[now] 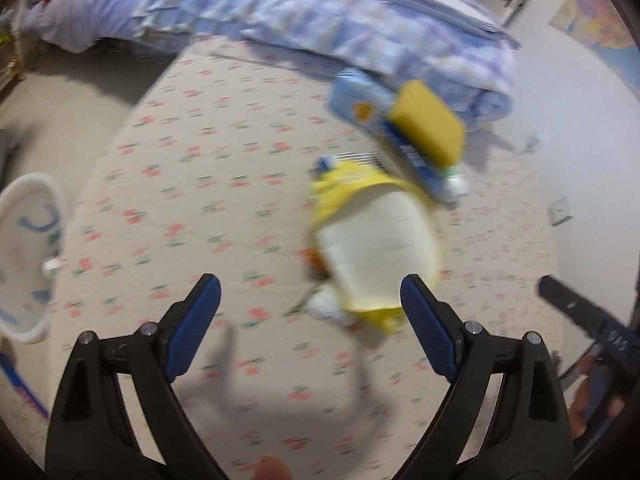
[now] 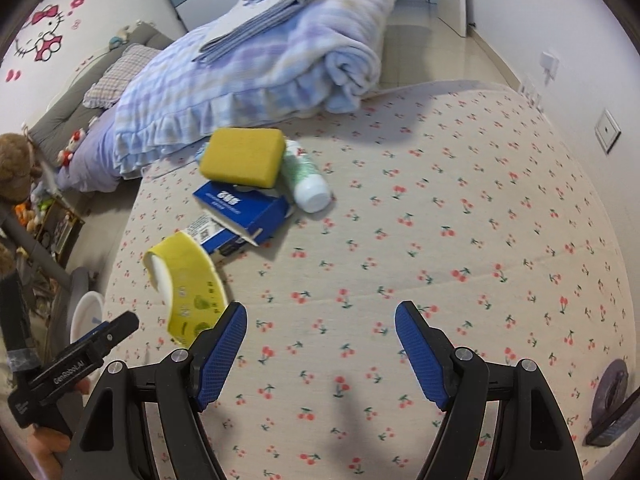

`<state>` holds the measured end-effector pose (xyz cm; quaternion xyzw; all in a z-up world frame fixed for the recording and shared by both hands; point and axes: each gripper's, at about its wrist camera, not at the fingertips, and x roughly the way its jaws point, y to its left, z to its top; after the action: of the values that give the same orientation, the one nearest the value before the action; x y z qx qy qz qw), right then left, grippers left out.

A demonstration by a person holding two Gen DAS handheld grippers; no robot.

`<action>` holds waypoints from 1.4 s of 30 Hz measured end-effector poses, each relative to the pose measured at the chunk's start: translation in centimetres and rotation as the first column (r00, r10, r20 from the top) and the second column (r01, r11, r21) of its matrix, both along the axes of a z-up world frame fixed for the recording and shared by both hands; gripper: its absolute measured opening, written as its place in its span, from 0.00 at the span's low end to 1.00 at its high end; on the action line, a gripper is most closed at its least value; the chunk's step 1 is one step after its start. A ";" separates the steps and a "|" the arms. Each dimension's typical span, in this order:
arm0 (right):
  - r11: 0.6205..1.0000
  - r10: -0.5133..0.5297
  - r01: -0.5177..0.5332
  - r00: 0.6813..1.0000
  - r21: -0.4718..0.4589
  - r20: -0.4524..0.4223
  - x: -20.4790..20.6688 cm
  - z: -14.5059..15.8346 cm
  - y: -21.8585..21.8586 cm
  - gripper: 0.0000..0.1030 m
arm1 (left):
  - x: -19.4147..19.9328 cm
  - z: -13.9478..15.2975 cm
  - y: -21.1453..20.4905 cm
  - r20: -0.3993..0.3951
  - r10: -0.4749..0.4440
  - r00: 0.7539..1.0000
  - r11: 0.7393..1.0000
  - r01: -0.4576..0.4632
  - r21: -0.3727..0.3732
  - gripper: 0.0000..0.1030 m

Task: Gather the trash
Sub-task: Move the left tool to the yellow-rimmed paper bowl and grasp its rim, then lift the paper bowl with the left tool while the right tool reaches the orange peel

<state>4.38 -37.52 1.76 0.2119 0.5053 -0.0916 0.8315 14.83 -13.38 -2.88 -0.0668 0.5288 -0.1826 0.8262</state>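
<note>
A yellow paper cup (image 1: 372, 248) lies on its side on the cherry-print bed sheet (image 1: 192, 168), its white inside facing me; it also shows in the right wrist view (image 2: 188, 280). Beyond it sit a blue box (image 2: 244, 212), a yellow sponge (image 2: 242, 157) on top, and a white bottle (image 2: 306, 178). My left gripper (image 1: 310, 304) is open, with the cup just ahead of its right finger. My right gripper (image 2: 320, 332) is open and empty over bare sheet, right of the cup.
A folded blue-and-white blanket (image 2: 260, 64) lies behind the trash pile. A white bin (image 1: 24, 256) stands on the floor left of the bed, also in the right wrist view (image 2: 86, 316). A wall (image 2: 580, 40) runs along the bed's right side.
</note>
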 end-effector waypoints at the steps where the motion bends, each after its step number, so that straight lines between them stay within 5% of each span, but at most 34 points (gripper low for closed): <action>1: 1.000 -0.001 0.001 1.000 0.000 -0.002 -0.1 0.0 -0.2 0.76 | 0.1 -0.1 -0.7 0.001 -0.013 1.000 1.000 0.013 -0.017 0.88; 10: 1.000 -0.003 0.003 1.000 -0.014 -0.031 -0.5 -0.6 -1.4 0.76 | 1.2 -1.4 -3.9 0.015 -0.037 0.999 0.996 0.038 -0.075 0.88; 12: 1.000 -0.010 0.009 0.999 -0.017 -0.041 -0.5 -0.8 -1.7 0.76 | 1.2 -1.6 -4.1 0.017 -0.034 0.999 0.997 0.035 -0.067 0.80; 14: 1.000 -0.017 0.016 0.999 -0.019 -0.052 -0.4 -1.1 -2.0 0.76 | 1.2 -1.6 -4.1 0.025 -0.042 0.999 0.996 0.043 -0.079 0.57; 17: 0.999 -0.031 0.030 0.997 -0.019 -0.066 -0.2 -1.5 -2.4 0.76 | 0.6 -0.4 -4.0 0.089 -0.061 0.994 0.995 0.068 -0.073 0.39; 22: 0.999 -0.044 0.042 0.996 -0.026 -0.080 0.4 -2.0 -2.6 0.76 | 0.2 0.9 -3.6 0.124 -0.101 0.987 0.990 0.112 -0.083 0.24; 33: 1.000 -0.018 0.019 0.997 0.007 -0.078 1.9 -2.1 -0.3 0.76 | -0.2 2.7 -0.9 0.161 -0.057 0.985 0.986 0.081 -0.146 0.21; 42: 0.997 0.075 -0.073 0.994 0.026 -0.075 3.7 -2.2 4.9 0.76 | 0.1 3.9 5.5 0.164 0.076 0.984 0.988 -0.053 -0.143 0.21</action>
<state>8.07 -32.64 -0.43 0.1988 0.5449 -0.0629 0.8122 14.90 -7.88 1.07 -0.1253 0.4407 -0.1969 0.8668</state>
